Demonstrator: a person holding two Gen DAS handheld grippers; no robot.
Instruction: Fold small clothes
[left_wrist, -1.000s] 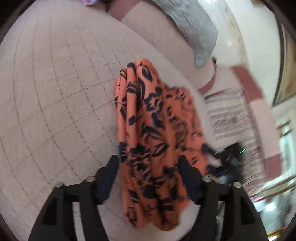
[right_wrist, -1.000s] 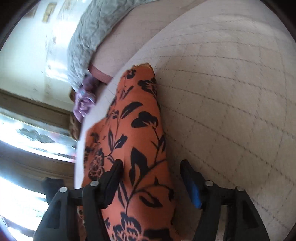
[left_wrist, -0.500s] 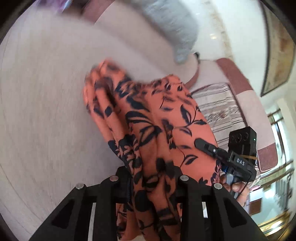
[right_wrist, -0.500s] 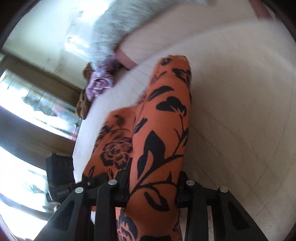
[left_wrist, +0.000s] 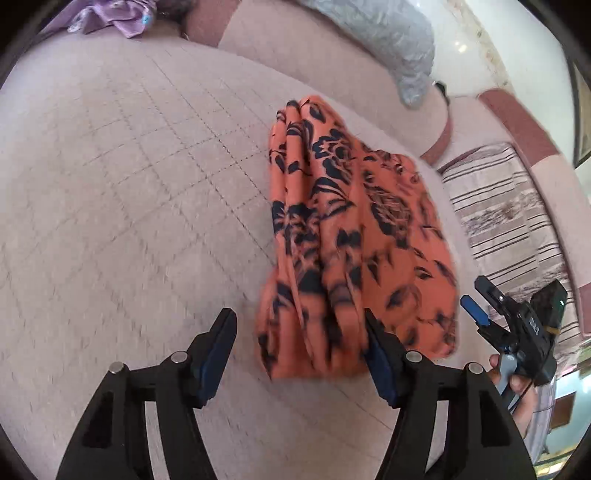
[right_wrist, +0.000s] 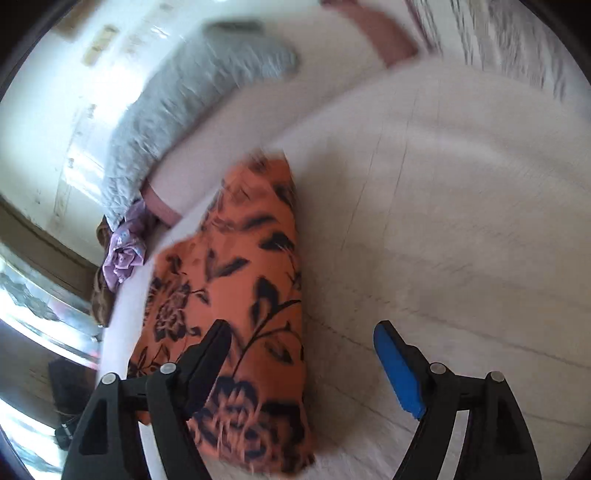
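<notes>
Pale quilted bed cover (left_wrist: 129, 192) carries the bunched orange black-floral cloth (left_wrist: 351, 236) (blurred edges). Left gripper (left_wrist: 299, 350) and right gripper (right_wrist: 303, 363) both opening, pads clear of the cloth, nothing clamped.

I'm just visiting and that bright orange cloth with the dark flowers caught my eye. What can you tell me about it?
The orange floral garment is thin, soft-looking fabric printed with dark navy flowers and leaves. It lies folded into a long, bunched bundle with lengthwise creases on the quilted beige bed cover. The left hand-held gripper has its jaws opening around the near end, one finger against the cloth. The right hand-held gripper, also opening, hovers over the other end without pinching it.
</notes>
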